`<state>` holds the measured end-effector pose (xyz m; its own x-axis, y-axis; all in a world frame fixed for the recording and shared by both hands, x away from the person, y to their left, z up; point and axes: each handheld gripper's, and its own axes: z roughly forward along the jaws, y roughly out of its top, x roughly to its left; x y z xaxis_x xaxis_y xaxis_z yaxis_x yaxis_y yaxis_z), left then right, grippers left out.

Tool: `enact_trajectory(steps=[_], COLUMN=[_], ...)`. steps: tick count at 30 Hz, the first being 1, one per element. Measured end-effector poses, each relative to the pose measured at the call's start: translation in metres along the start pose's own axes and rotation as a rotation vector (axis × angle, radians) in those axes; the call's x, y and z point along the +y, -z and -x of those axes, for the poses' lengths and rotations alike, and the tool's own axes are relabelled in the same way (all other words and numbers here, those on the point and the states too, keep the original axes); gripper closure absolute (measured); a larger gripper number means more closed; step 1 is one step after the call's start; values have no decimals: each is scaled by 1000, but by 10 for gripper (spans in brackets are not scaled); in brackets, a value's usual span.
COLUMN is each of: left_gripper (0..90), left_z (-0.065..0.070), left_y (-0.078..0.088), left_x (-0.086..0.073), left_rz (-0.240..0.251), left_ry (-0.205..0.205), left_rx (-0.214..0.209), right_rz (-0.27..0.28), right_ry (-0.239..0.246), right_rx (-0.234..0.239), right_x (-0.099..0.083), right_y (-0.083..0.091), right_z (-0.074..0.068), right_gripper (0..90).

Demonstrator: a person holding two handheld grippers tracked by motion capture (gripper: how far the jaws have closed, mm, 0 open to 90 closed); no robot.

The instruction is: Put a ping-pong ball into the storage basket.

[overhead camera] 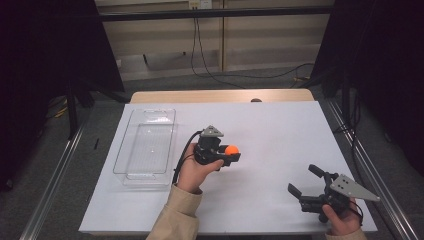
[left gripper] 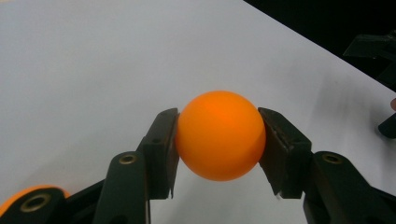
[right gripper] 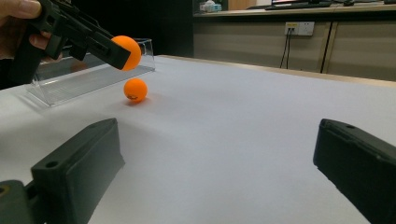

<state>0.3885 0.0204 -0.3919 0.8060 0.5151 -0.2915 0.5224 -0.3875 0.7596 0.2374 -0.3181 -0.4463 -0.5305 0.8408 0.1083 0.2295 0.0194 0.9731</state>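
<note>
My left gripper (overhead camera: 230, 152) is held above the middle of the white table, shut on an orange ball (overhead camera: 231, 149) (left gripper: 219, 135). Both pads press the ball's sides in the left gripper view. In the right gripper view that held ball (right gripper: 129, 51) hangs off the table, and a second orange ball (right gripper: 135, 90) rests on the white surface below and slightly beyond it. My right gripper (overhead camera: 302, 179) (right gripper: 217, 135) sits low at the front right of the table, jaws wide apart with nothing between them.
A clear plastic tray (overhead camera: 145, 145) (right gripper: 70, 77) lies empty on the left part of the table, left of my left hand. The white sheet (overhead camera: 280, 125) covers the table. Black frames and dark curtains stand at both sides.
</note>
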Motion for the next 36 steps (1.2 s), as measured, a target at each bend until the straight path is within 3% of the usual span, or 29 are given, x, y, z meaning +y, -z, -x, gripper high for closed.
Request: enact_trajectory(steps=[36], left_gripper=[509], left_z=[-17], left_y=[19], left_x=[-1], left_rz=[12], left_ry=[45], left_rx=[57], right_rz=[-2], right_ry=[3], right_rx=[3], right_x=[0], right_y=[0], right_z=[0], right_gripper=[6])
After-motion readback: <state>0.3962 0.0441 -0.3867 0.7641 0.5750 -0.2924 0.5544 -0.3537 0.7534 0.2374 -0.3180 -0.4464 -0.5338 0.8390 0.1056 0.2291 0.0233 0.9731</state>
